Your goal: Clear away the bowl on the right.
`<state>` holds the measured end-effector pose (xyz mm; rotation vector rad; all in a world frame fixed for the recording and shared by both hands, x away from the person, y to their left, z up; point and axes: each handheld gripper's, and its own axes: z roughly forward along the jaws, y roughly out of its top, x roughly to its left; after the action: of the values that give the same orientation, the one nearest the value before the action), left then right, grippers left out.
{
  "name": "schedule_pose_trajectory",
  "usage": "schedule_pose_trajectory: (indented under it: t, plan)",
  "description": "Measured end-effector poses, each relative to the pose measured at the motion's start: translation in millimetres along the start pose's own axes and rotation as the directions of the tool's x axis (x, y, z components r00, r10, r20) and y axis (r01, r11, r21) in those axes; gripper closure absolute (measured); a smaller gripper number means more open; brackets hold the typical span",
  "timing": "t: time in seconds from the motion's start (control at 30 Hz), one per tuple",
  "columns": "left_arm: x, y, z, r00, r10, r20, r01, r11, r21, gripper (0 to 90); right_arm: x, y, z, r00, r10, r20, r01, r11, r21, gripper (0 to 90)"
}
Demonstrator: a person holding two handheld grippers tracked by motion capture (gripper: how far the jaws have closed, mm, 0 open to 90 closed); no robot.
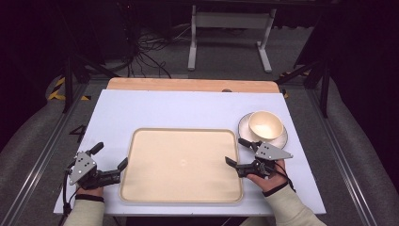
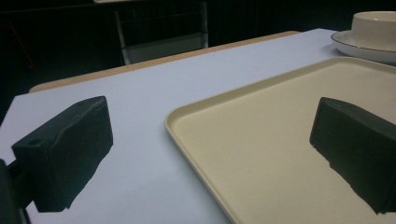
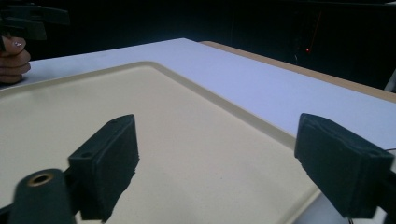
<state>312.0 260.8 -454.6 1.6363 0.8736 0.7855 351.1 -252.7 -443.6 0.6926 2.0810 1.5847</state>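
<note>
While my left gripper point(image 1: 111, 157) and right gripper point(image 1: 236, 151) gape wide, the tray point(image 1: 141, 188) lies empty; a bowl point(image 1: 266, 125) sits on the far-right plate point(image 1: 281, 140).

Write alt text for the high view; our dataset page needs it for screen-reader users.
A person holds an open left gripper and open right gripper at either side of an empty beige tray on a white table. A cream bowl sits on a saucer beyond the right gripper.
</note>
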Motion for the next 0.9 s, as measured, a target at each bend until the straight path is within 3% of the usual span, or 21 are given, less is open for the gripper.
schedule_pose_trajectory:
  t: [0.1, 0.37, 0.57, 0.9]
  plan:
    - [0.0, 0.0, 0.2, 1.0, 0.006, -0.001, -0.006, 1.0, -0.003, 0.2, 0.4, 0.3, 0.0, 1.0, -0.006, 0.001, 0.006, 1.0, 0.012, 18.8]
    - [3.6, -0.5, 0.3, 0.9997, -0.025, -0.005, 0.025, 0.9995, -0.017, 0.2, 0.2, 0.6, -2.0, 1.0, -0.003, 0.004, 0.003, 1.0, 0.015, 18.3]
    - [5.3, -0.5, 2.6, 0.9994, -0.031, 0.017, 0.031, 0.9995, 0.003, 0.2, 2.0, 1.4, -2.6, 0.9999, 0.006, -0.012, -0.006, 1.0, 0.02, 20.4]
    - [5.5, -0.8, 3.4, 0.9993, -0.036, 0.014, 0.036, 0.9994, 0.0, 0.2, 4.1, 10.1, -2.7, 0.9997, -0.013, -0.021, 0.013, 0.999, 0.031, 24.4]
